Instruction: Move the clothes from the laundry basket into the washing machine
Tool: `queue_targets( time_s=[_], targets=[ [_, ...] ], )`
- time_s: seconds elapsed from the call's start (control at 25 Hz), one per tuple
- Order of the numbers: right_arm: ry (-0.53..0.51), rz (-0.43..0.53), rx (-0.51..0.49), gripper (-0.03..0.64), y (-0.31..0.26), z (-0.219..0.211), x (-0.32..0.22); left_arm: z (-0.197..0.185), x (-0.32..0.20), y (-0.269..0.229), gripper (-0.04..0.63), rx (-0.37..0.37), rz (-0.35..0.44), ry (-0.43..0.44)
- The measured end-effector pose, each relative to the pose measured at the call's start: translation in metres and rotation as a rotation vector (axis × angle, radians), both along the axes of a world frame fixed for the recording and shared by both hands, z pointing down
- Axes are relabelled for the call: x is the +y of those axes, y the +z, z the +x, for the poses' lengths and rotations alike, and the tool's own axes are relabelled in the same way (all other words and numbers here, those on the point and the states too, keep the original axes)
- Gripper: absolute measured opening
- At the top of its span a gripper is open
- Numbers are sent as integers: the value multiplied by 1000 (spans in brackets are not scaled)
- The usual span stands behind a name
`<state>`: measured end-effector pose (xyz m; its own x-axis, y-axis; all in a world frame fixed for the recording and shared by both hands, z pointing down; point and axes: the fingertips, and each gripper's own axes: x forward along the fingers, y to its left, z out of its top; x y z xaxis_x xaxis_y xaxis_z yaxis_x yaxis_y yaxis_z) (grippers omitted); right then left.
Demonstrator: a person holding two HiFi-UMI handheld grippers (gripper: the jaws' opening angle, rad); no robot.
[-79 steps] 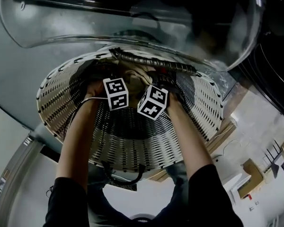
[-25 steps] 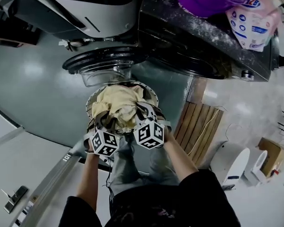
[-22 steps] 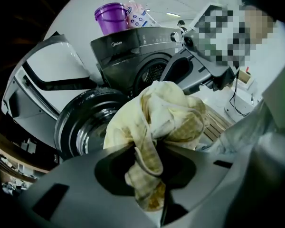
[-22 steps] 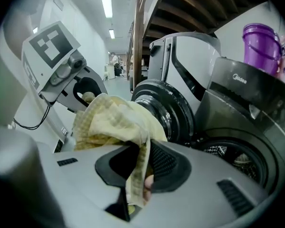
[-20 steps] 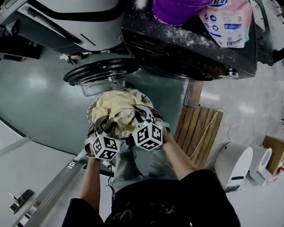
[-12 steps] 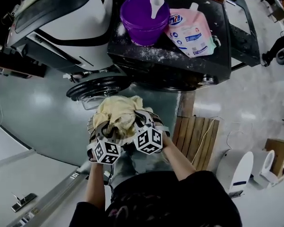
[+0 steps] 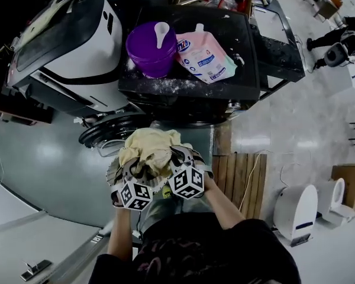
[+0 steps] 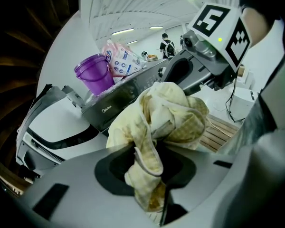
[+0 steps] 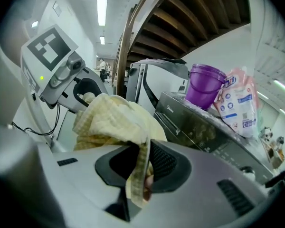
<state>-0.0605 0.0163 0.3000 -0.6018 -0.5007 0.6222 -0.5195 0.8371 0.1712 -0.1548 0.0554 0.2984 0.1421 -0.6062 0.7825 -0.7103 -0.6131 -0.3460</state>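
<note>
A pale yellow checked cloth (image 7: 149, 149) hangs bunched between both grippers, raised in front of the washing machine (image 7: 225, 84). My left gripper (image 7: 129, 171) is shut on its left folds, and the fabric (image 8: 166, 122) runs down through the jaws (image 8: 149, 184). My right gripper (image 7: 176, 160) is shut on the other side, with a strip of cloth (image 9: 109, 122) pinched between its pads (image 9: 137, 175). The machine's round glass door (image 7: 115, 136) stands open just beyond the bundle. The laundry basket lies hidden under the cloth and grippers.
A purple bucket (image 7: 151, 46) with a white scoop and a detergent pouch (image 7: 204, 55) sit on the machine's black top. A white machine (image 7: 65, 46) stands to the left. A wooden pallet (image 7: 242, 176), a white appliance (image 7: 296, 209) and a cardboard box (image 7: 349, 188) are on the right.
Both grippers have come up out of the basket with the yellow cloth and risen together. The view has lifted, so the machine's top with the bucket and pouch now shows.
</note>
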Motion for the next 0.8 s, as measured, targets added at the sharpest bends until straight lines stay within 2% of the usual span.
queue_targets(
  time_s=[0.44,0.8],
  targets=[
    [218,3,53,74,1,52,9,45,-11,3,118,50,29,200],
    [373,14,115,74,14,87,39,77,2,20,118,79,52,379]
  ],
)
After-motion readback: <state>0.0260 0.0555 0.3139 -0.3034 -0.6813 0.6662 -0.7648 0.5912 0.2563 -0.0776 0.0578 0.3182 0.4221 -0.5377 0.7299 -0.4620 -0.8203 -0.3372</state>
